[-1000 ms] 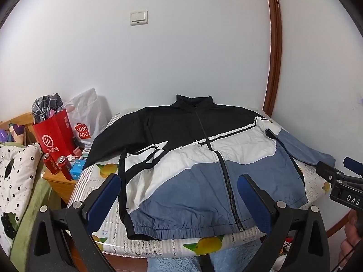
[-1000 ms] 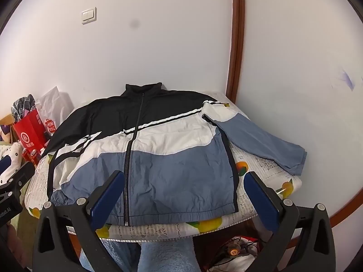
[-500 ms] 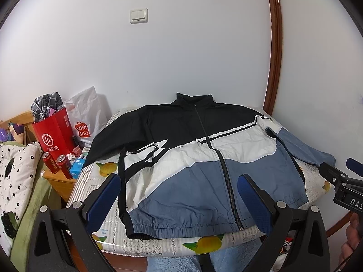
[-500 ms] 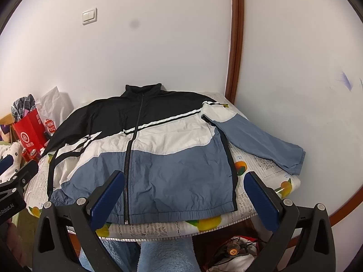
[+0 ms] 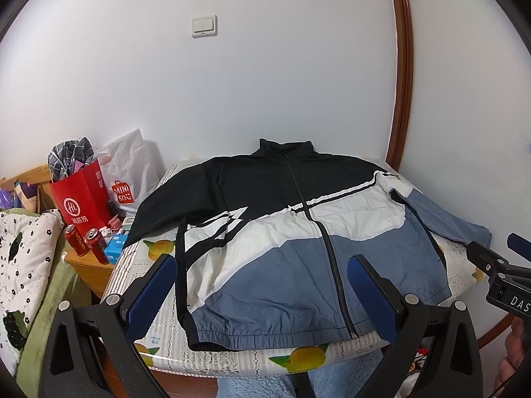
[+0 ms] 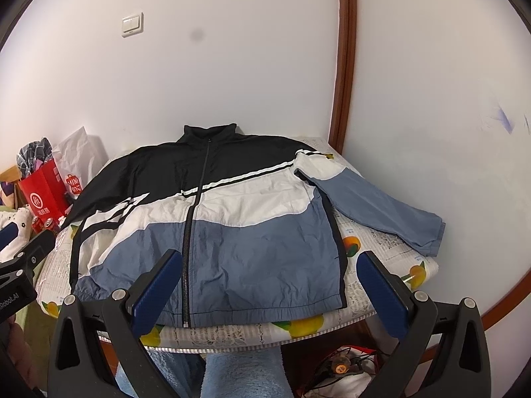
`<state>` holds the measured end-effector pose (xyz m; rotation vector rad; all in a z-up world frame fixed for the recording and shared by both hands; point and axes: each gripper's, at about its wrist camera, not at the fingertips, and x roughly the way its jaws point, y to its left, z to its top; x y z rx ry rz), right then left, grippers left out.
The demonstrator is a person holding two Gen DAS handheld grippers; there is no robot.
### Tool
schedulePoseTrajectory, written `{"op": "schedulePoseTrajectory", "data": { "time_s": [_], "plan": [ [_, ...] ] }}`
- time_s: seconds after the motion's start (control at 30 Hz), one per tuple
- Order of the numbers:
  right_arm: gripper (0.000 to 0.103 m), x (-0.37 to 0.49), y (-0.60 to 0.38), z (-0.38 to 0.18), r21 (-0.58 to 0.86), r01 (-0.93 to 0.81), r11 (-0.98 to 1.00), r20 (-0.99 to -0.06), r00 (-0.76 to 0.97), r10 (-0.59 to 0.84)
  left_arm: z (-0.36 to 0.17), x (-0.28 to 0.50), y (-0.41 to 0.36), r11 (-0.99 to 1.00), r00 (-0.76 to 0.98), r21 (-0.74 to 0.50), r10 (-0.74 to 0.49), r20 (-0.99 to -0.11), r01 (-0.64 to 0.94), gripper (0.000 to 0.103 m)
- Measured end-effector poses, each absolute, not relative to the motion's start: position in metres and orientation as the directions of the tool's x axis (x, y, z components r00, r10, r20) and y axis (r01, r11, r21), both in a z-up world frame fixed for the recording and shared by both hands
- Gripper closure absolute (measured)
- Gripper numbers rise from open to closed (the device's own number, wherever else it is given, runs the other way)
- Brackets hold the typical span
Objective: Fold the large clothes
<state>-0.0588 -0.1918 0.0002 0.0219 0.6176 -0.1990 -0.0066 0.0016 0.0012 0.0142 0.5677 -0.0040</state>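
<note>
A black, white and blue zip jacket [image 5: 298,232] [image 6: 225,219] lies flat, front up and zipped, on a table with a lemon-print cloth [image 5: 159,328] [image 6: 391,248]. Its collar points at the far wall. Its blue sleeve [image 6: 381,209] stretches out to the right near the wall. The black sleeve [image 5: 166,205] lies along the left side. My left gripper [image 5: 262,275] hovers open in front of the jacket's hem, holding nothing. My right gripper [image 6: 270,272] is also open and empty, just short of the hem. Each gripper shows at the edge of the other's view.
White walls close off the table at the back and right, with a brown wooden trim [image 6: 345,53]. A red paper bag [image 5: 83,199], a white bag [image 5: 129,172] and red cans [image 5: 83,238] crowd a wooden stand at the left. A patterned quilt [image 5: 23,258] lies further left.
Both views have shifted only slightly; the jacket sits a little lower in frame. The jacket lies unchanged and both grippers remain open.
</note>
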Motion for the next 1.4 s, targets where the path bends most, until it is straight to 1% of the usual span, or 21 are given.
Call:
{"op": "schedulePoseTrajectory", "data": {
  "time_s": [1.2, 1.4],
  "plan": [
    [0.000, -0.0626, -0.1942, -0.0014, -0.041, 0.198, 0.979, -0.576, 0.796, -0.185, 0.0058, -0.0085, 0.0043, 1.000, 0.850, -0.015, -0.015, -0.527, 0.008, 0.000],
    [0.000, -0.0579, -0.1979, -0.0018, -0.032, 0.205, 0.978, -0.579, 0.794, -0.185, 0.0069, -0.0051, 0.0042, 0.999, 0.850, -0.028, -0.049, -0.524, 0.041, 0.000]
  ]
}}
